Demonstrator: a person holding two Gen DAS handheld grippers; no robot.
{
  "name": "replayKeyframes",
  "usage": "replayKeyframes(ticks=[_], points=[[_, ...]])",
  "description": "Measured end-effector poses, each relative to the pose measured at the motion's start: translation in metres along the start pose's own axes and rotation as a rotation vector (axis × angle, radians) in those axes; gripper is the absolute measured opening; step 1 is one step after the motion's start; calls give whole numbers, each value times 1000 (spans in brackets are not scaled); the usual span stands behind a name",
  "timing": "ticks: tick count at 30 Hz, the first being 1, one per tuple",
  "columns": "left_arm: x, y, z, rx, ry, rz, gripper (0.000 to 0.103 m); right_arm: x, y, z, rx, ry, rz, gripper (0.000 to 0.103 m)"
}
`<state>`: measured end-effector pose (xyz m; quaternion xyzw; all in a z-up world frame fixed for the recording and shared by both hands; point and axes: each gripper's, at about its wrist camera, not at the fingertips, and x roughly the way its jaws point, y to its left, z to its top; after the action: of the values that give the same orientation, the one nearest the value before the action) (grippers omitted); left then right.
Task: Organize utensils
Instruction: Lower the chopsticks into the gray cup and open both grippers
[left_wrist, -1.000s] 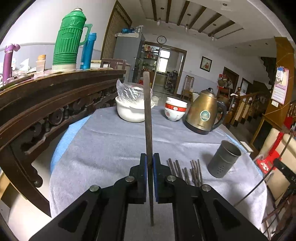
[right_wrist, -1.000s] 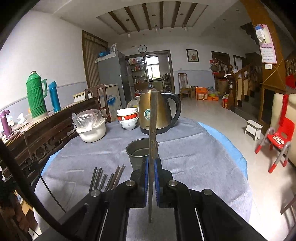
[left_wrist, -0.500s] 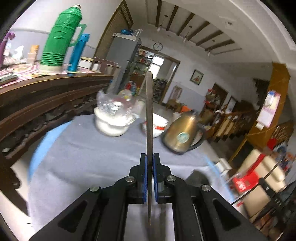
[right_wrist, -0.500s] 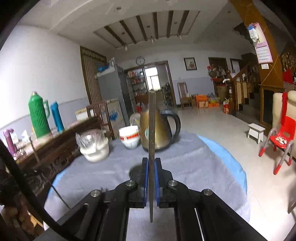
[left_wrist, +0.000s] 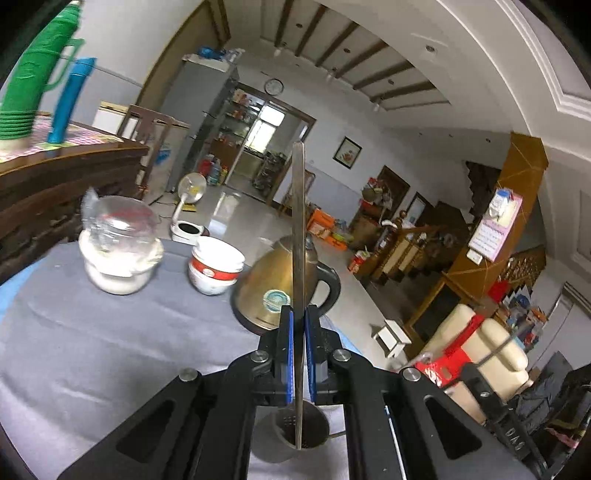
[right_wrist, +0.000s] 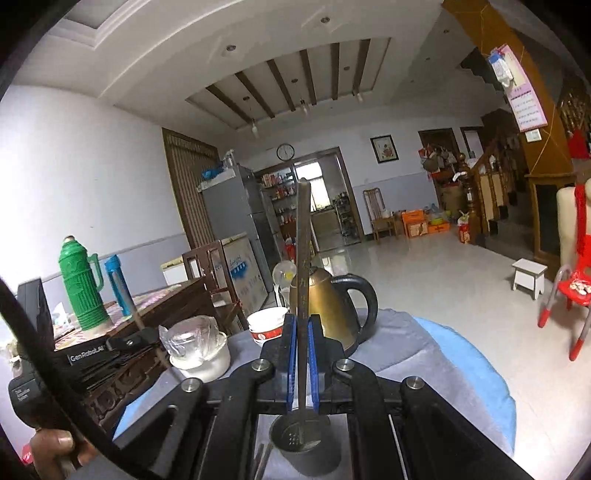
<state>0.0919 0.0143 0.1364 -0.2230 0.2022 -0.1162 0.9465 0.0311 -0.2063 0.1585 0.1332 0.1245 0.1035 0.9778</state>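
Grey cloth tabletop (left_wrist: 92, 332), both tongs (left_wrist: 297, 321) (right_wrist: 302, 325) clamped on slim chopsticks (left_wrist: 298, 229) (right_wrist: 303, 240), perforated metal cup (right_wrist: 301, 441) below

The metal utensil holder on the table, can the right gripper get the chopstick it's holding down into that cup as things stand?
Probably yes. The right gripper is shut on a chopstick whose lower tip hangs right over the open mouth of the metal utensil holder, with nothing between them. The kettle stands farther back, out of the way.

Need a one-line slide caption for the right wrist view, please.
Right gripper clamps one upright chopstick above the metal holder, kettle behind.
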Motion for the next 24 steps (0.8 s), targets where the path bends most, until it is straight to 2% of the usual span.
replayKeyframes(ticks=[8,19,21,23,24], points=[[54,-8,-23,65,93,28,6,60,-10,-21,-6,134,5,7],[75,-4,-52,133,212,45,7,94,-16,-54,-19,317,-9,7],[71,-4,-53,141,224,52,14,97,-18,-56,-7,351,-20,8],[63,-3,-53,137,221,55,27,97,-20,-56,8,372,-35,8],[57,-2,-51,131,216,61,43,95,-21,-55,12,375,-44,8]])
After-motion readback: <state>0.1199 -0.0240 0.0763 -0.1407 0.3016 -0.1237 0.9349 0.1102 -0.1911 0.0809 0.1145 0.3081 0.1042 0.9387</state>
